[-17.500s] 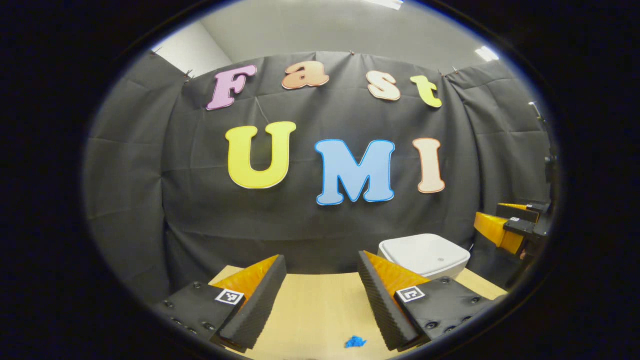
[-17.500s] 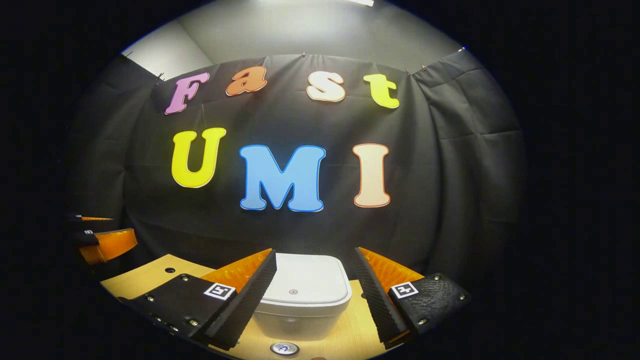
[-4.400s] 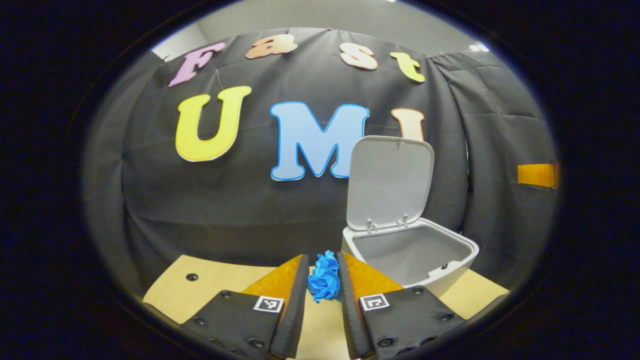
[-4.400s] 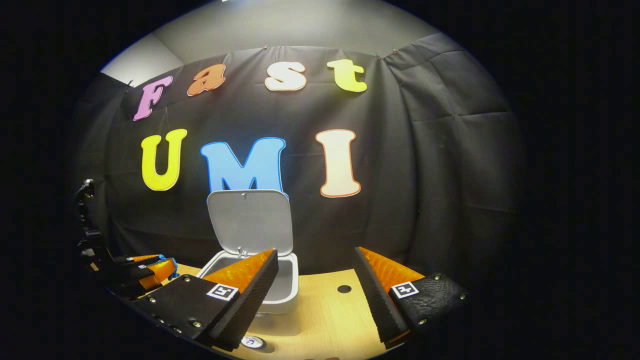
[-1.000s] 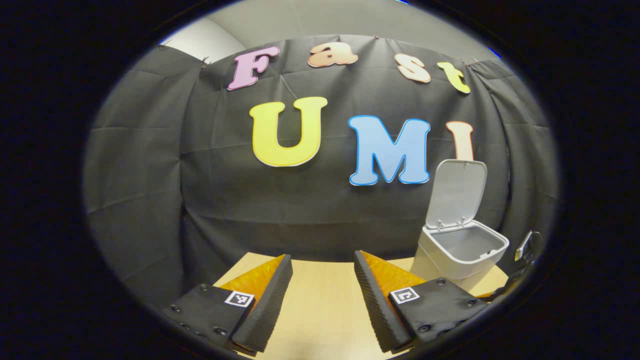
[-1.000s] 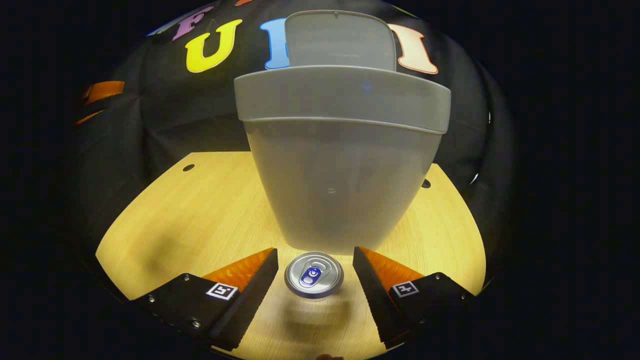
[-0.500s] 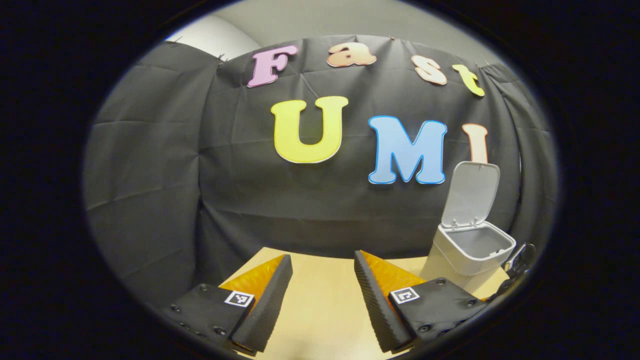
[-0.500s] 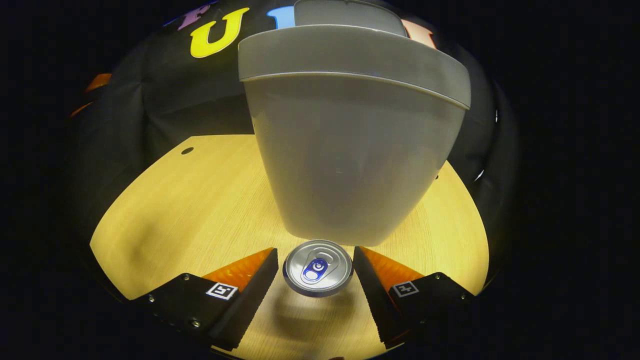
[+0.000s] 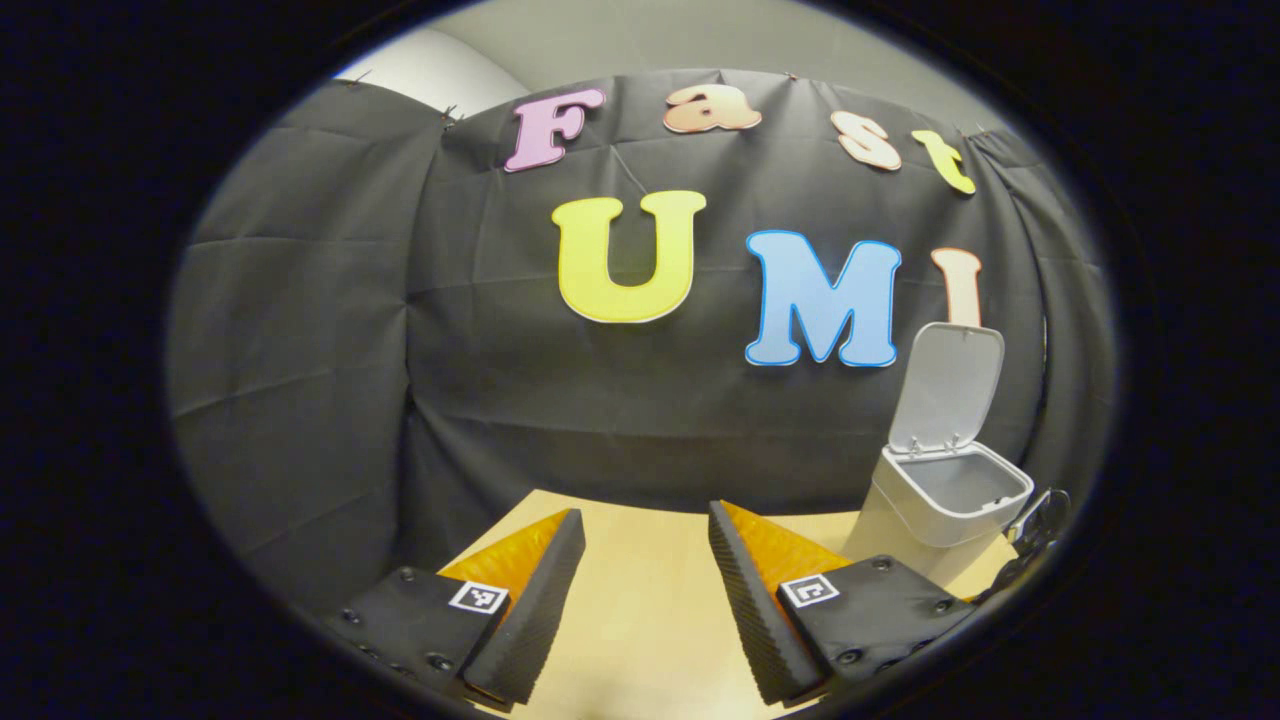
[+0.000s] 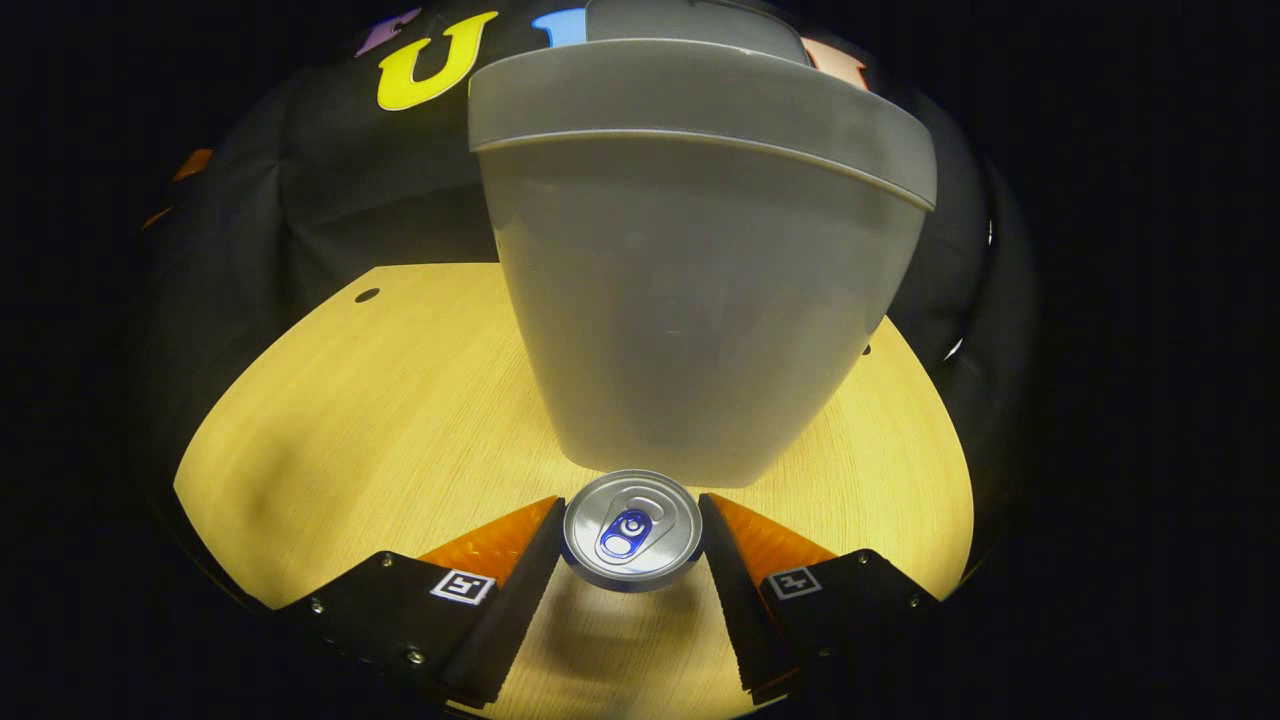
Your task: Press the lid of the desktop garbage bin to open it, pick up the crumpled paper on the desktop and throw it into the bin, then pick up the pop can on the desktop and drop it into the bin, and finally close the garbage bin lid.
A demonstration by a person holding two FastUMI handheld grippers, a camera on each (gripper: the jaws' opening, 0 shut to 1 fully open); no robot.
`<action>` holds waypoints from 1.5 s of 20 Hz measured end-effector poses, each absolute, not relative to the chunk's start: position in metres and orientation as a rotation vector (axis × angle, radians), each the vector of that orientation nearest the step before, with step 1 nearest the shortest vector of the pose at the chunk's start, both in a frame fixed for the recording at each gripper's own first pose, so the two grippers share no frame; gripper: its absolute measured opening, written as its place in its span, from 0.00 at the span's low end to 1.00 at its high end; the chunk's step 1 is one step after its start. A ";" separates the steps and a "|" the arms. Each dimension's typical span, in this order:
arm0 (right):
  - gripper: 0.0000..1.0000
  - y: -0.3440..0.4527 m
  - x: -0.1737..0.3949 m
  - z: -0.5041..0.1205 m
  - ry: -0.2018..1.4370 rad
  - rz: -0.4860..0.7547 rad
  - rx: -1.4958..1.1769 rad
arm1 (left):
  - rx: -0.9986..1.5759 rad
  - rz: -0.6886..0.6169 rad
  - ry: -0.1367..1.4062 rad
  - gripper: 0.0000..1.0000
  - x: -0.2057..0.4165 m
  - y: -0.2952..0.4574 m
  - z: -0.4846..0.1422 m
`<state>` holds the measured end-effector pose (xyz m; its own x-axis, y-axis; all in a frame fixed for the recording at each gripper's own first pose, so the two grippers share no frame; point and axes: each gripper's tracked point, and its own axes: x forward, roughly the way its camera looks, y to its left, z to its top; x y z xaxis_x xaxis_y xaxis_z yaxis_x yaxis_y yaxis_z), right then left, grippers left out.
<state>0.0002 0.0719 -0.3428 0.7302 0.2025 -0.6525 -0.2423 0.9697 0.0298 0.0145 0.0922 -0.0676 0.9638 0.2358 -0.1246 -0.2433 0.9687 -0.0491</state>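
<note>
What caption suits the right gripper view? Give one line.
Right gripper closes around an upright can before the open bin.

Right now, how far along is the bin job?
Done: the bin stands with its lid up. In hand: the right gripper closes on the upright pop can. Left: dropping the can in, shutting the lid. The left gripper is open, holding nothing.

table [image 10: 400, 420]: light wood, two small round holes near far edge | wall [image 9: 300, 330]: black cloth, creased | ceiling [image 9: 600, 30]: pale
</note>
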 end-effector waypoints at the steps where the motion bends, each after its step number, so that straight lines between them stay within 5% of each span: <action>1: 0.83 0.072 0.000 -0.338 0.704 0.248 -0.056 | -0.067 0.240 0.119 0.87 0.015 0.091 -0.069; 13: 0.83 0.111 0.000 -0.273 0.580 0.361 -0.013 | -0.063 0.195 0.113 0.87 0.024 0.075 -0.066; 30: 0.83 0.162 0.037 -0.083 0.190 0.505 0.110 | -0.069 0.205 0.106 0.85 0.016 0.079 -0.063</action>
<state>0.0372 0.1624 -0.0829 0.8582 0.4898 -0.1537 -0.4694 0.8699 0.1514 0.0160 0.0786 -0.0626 0.9735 0.1993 -0.1123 -0.2066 0.9767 -0.0574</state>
